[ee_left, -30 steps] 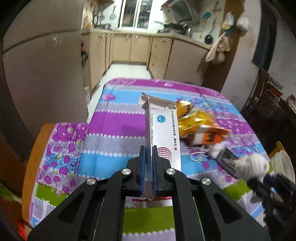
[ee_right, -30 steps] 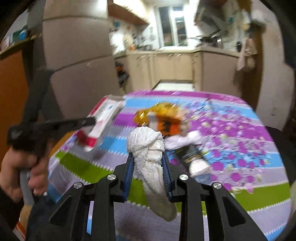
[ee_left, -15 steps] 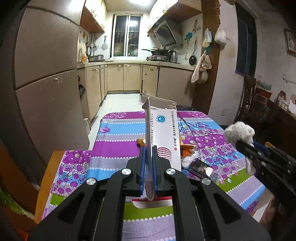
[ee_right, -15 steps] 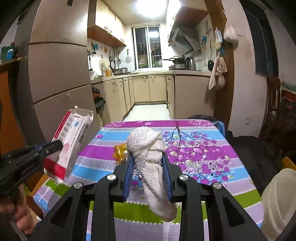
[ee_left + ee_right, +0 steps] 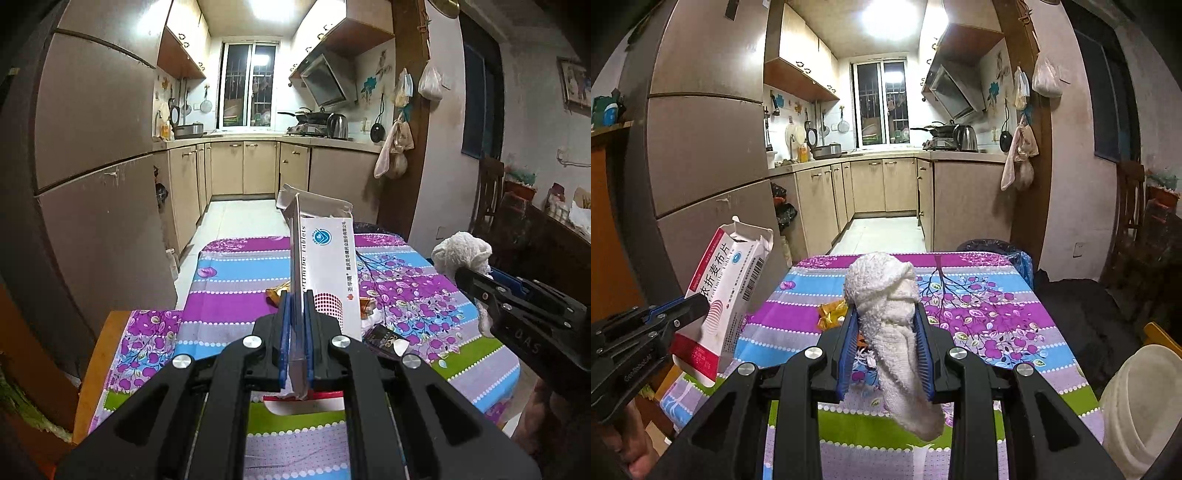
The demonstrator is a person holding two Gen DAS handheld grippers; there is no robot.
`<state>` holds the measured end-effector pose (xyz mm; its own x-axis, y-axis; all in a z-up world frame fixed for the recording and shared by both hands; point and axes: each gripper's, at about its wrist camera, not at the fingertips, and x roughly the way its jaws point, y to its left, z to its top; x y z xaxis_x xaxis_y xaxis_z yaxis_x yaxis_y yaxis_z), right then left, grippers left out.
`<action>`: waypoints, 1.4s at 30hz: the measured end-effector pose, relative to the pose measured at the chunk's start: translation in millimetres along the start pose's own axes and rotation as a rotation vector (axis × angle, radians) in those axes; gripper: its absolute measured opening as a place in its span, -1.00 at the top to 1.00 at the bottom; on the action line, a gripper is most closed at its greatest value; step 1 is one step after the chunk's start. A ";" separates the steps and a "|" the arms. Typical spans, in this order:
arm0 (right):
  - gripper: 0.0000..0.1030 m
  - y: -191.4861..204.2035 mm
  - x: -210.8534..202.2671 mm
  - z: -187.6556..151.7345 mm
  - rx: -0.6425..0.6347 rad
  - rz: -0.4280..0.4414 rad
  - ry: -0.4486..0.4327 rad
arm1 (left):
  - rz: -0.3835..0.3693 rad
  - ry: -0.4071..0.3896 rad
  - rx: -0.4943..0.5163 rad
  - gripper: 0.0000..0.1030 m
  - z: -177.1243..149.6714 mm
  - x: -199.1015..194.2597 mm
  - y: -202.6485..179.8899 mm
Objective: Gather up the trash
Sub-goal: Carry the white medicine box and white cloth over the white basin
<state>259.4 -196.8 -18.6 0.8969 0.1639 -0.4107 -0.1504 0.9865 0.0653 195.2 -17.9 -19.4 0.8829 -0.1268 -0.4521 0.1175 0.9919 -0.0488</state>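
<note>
Trash in hand: left gripper (image 5: 295,332) clamps the upright tablet box (image 5: 327,273); right gripper (image 5: 886,350) clamps the wadded towel (image 5: 890,310). Black-lined bin (image 5: 993,248) lies beyond the table's (image 5: 1015,325) far right corner, nearer the right gripper.

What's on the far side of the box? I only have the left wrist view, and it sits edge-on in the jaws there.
Observer: In the right wrist view, the medicine box shows large Chinese characters, a barcode and a red band at its lower end.
Operator: How is the right gripper holding that white thing?
Observer: The right gripper has its jaws shut on a rolled white towel. The towel's loose end hangs out below the jaws.
Operator: Any bin in sight?
Observer: What looks like a bin with a dark liner stands just beyond the far edge of the table. In your view the box mostly hides it.
</note>
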 end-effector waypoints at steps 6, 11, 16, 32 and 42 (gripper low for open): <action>0.41 2.0 -7.2 2.0 -0.003 -0.007 -0.006 | -0.007 -0.008 0.005 0.89 -3.1 -7.0 -2.1; 0.41 -8.2 -19.7 6.0 -0.003 -0.032 -0.014 | -0.026 -0.009 0.024 0.89 0.8 -5.4 -14.9; 0.41 -43.1 -35.6 11.1 0.026 -0.085 -0.015 | -0.086 -0.018 0.066 0.89 10.9 1.9 -50.6; 0.41 -269.7 -140.0 10.6 0.243 -0.423 0.033 | -0.450 0.047 0.248 0.89 29.5 33.5 -252.9; 0.41 -400.9 -162.1 -16.1 0.376 -0.509 0.175 | -0.627 0.219 0.332 0.89 21.8 68.3 -374.6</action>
<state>167.5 -618.8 7.2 0.7322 -0.2951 -0.6139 0.4587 0.8799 0.1242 221.4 -398.3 -12.7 0.4979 -0.6293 -0.5968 0.7319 0.6740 -0.1001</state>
